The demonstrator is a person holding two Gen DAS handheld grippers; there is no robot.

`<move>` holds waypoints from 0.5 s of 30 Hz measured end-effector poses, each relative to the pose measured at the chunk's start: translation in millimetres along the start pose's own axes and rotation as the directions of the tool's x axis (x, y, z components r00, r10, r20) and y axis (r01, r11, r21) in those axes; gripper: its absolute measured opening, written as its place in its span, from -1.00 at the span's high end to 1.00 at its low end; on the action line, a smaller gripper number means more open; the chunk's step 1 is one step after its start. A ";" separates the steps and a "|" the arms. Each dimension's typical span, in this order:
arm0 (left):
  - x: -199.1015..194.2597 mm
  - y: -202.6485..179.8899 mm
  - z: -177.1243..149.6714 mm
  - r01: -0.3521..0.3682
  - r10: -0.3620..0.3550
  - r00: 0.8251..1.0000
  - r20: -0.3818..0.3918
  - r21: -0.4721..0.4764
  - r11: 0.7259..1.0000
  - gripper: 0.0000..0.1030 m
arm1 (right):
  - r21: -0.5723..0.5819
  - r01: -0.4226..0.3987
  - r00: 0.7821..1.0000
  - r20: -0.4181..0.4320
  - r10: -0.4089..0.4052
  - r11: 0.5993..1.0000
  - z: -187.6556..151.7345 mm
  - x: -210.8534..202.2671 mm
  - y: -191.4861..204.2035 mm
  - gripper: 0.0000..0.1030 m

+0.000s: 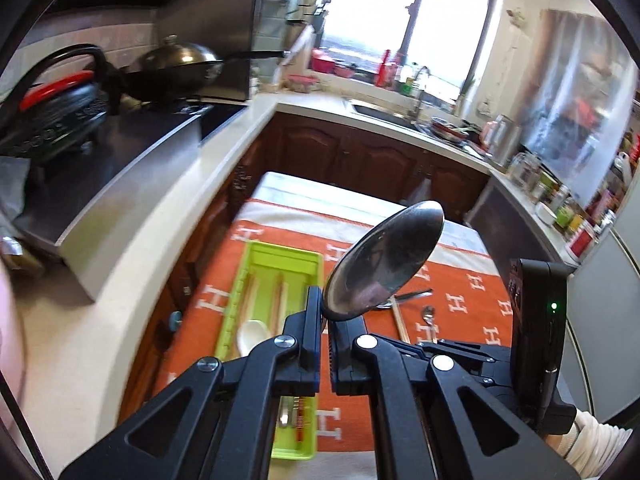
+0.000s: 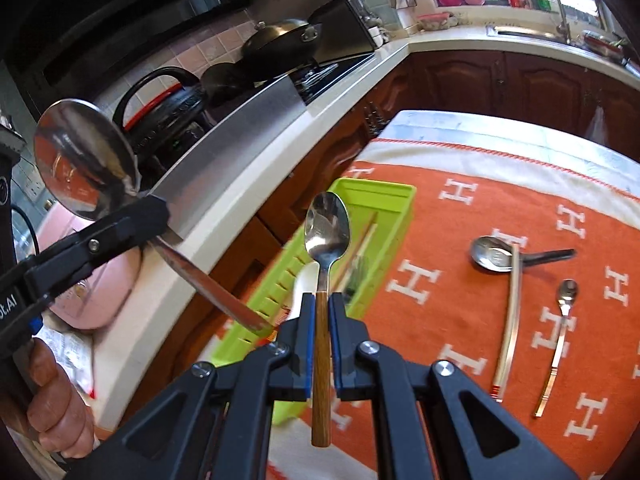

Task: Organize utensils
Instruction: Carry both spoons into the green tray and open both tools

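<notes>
While both spoons hang pinched | left claw grips big spoon | right claw grips wooden-handled spoon | lower level into green tray, handles aligned with slots

A: From my screen, my left tongs are matte black plastic, angular arms with triangular cut-outs and round silver screws at the hinges.

B: Mine too. My right tongs carry blue strips on the inner faces. Any lights?

A: A green lamp on the black box, and a white knitted sleeve below it.
</notes>
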State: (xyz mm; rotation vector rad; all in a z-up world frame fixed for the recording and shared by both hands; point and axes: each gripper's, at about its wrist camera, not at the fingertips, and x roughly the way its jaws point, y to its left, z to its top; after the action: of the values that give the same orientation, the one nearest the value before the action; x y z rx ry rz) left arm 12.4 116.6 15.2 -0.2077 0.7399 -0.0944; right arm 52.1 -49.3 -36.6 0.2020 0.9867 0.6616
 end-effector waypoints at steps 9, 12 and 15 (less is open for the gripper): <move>65.5 31.2 -16.8 -0.063 0.052 0.977 -0.209 -0.048 0.997 0.99 | 0.125 -0.111 0.988 -0.092 0.122 0.986 4.7 48.3 3.8 0.87; 95.3 36.7 -28.2 -0.091 0.075 0.962 -0.262 -0.049 0.995 0.98 | 0.210 -0.103 0.984 -0.120 0.130 0.972 2.3 69.5 -7.6 0.87; 119.3 43.3 -34.9 -0.116 0.095 0.948 -0.304 -0.052 0.992 0.98 | 0.271 -0.062 0.987 -0.126 0.099 0.961 0.4 84.6 -18.9 0.87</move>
State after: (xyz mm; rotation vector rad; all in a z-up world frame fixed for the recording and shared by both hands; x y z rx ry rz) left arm 77.0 134.5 -98.0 -0.2222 1.0583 0.0023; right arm 92.3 -13.3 -104.5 0.4401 1.2066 0.6219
